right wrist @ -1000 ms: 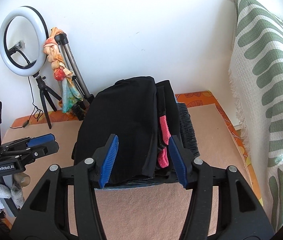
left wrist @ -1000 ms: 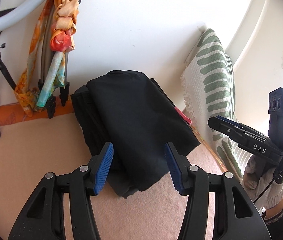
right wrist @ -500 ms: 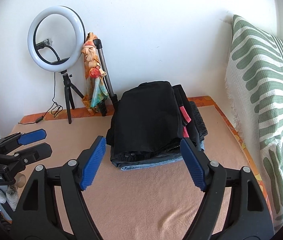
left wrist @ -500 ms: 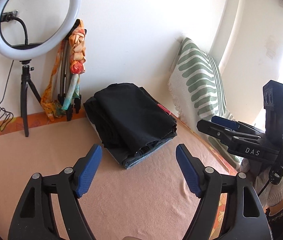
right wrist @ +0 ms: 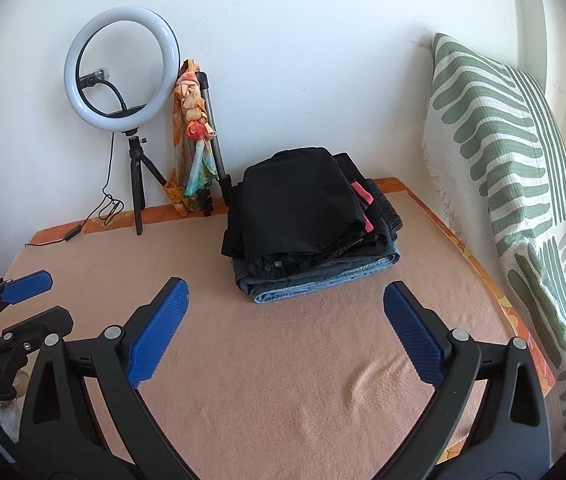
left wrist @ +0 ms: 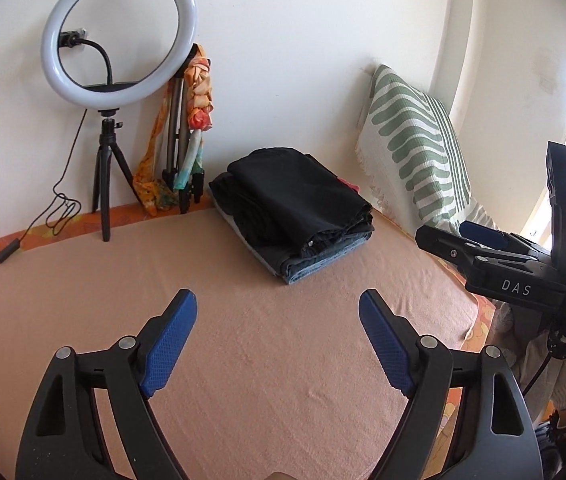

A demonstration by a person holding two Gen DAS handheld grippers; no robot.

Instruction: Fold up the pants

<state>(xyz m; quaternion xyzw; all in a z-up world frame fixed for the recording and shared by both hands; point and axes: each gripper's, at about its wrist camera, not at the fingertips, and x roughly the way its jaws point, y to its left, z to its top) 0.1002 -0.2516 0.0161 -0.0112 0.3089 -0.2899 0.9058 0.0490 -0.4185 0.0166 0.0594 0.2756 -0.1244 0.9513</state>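
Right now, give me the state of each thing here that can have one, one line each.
Black pants: folded, on top of the stack.
Clothes stack: piled on the blanket, jeans lowest.
Left gripper: jaws opening, nothing between them.
Right gripper: jaws opening, nothing between them.
Ring light: upright on its tripod.

Matt black cloth pants, fuzzy peach blanket

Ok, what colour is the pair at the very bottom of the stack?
Light blue denim, seen best from the right wrist.
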